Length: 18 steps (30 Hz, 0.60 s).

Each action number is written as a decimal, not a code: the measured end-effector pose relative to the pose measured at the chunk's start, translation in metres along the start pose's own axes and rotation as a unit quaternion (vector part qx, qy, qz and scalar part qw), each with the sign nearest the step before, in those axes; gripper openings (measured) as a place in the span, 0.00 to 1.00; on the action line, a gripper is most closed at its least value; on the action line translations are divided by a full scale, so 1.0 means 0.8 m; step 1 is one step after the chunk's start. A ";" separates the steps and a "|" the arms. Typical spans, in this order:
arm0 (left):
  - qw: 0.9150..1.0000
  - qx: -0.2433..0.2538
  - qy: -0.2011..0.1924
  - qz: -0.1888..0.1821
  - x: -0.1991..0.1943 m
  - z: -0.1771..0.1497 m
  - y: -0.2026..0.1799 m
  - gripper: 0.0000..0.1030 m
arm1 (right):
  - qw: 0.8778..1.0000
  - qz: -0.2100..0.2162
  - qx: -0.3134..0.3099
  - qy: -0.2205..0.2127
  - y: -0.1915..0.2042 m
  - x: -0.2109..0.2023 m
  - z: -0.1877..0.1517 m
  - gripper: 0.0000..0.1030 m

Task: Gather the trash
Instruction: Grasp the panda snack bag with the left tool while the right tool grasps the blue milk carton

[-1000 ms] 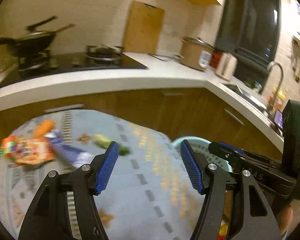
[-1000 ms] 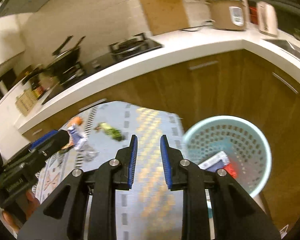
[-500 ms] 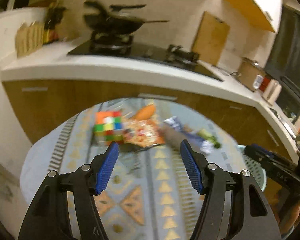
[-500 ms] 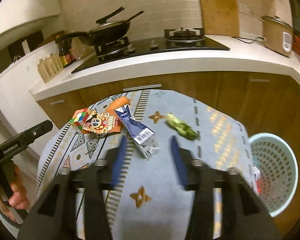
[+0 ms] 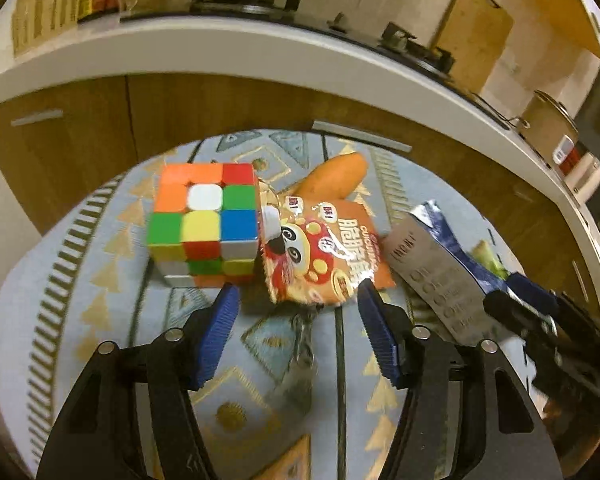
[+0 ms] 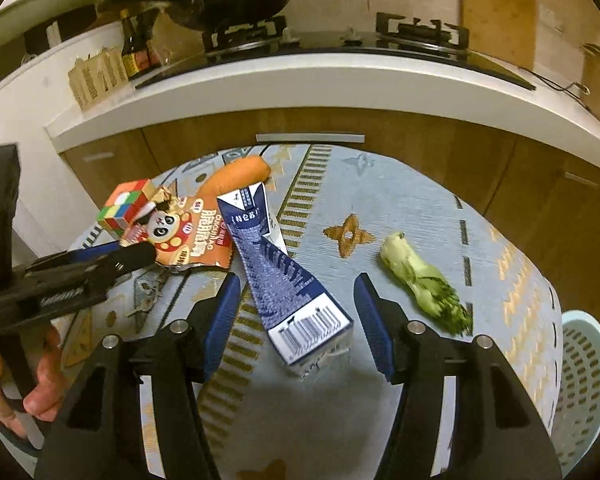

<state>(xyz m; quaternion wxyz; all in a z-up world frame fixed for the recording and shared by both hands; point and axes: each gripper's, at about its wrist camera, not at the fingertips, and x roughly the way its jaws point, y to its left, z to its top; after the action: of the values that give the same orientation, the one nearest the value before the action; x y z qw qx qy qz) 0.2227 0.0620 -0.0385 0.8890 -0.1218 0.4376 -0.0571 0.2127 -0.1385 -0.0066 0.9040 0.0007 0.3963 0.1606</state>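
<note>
Snack bag (image 5: 320, 252) lies just ahead of the left hand-held gripper (image 5: 296, 312), jaws apart and just narrowing, nothing gripped; cube (image 5: 204, 220) ahead-left. Right wrist view: right hand-held gripper (image 6: 296, 300) just opened, jaws either side of the flattened carton (image 6: 288, 284), not pressing; vegetable scrap (image 6: 424, 280) to its right, basket (image 6: 584, 380) far right.

Two wrist fisheyes look steeply down along their fingers, close over a patterned cloth (image 5: 100, 280): the left faces a snack packet (image 5: 320, 252), the right a flattened carton (image 6: 288, 280); both share packet, carton and counter
</note>
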 end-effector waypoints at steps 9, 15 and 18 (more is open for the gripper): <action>1.000 0.000 0.009 0.002 0.024 0.006 -0.005 0.37 | 0.999 0.000 -0.029 0.026 0.010 0.034 -0.005 0.39; 1.000 0.013 -0.003 0.011 0.024 0.002 -0.014 0.15 | 0.999 -0.008 -0.030 0.006 0.013 0.012 -0.015 0.37; 1.000 0.020 -0.018 -0.005 0.007 0.000 -0.018 0.00 | 1.000 -0.005 -0.014 -0.003 0.006 -0.004 -0.019 0.37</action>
<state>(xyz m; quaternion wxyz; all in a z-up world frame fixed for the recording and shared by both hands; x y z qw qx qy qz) 0.2262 0.0470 -0.0388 0.8989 -0.1071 0.4194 -0.0679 0.1980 -0.1366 -0.0143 0.9060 -0.0130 0.3910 0.1617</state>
